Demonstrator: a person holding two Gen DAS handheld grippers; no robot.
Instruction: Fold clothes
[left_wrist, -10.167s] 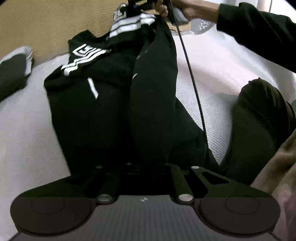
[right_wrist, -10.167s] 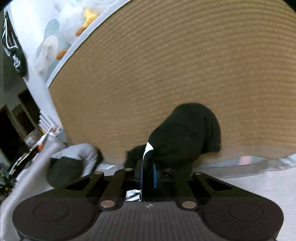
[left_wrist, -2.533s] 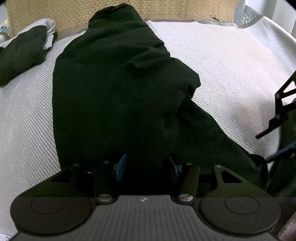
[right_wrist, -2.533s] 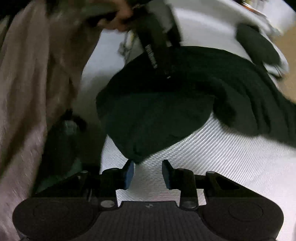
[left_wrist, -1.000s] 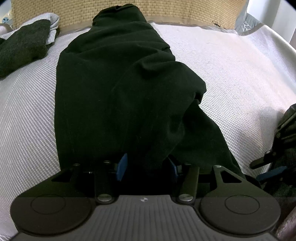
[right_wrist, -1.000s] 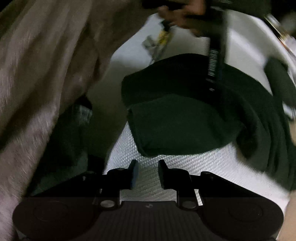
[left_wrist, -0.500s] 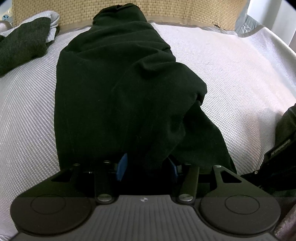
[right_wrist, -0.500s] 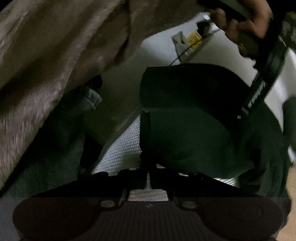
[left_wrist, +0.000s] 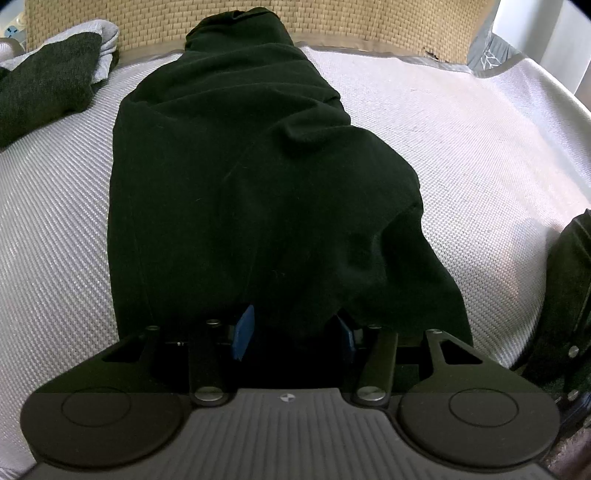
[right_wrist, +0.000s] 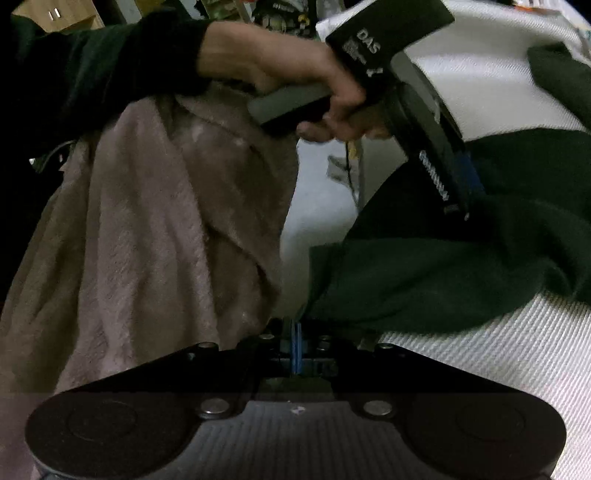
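A black garment (left_wrist: 251, 177) lies lengthwise on the white woven bed cover (left_wrist: 480, 147), reaching from my left gripper up to the headboard. My left gripper (left_wrist: 294, 330) sits at the near end, and a thick bunch of the cloth fills the gap between its blue pads (left_wrist: 243, 332). In the right wrist view the garment (right_wrist: 424, 280) spreads to the right. My right gripper (right_wrist: 295, 347) is shut, with the garment's lifted near corner running into its pads. A hand (right_wrist: 325, 85) holds the left gripper (right_wrist: 458, 199), which is pressed down into the cloth.
A dark folded cloth on a grey one (left_wrist: 44, 85) lies at the back left, beside the woven headboard (left_wrist: 369, 22). The person's pinkish fleece clothing (right_wrist: 147, 240) fills the left of the right wrist view. The right gripper's dark body (left_wrist: 569, 295) shows at the bed's right edge.
My right gripper's pads came together at the garment's near corner, and it rolled and rose a little with the cloth. The left gripper and the rest of the garment stayed still.
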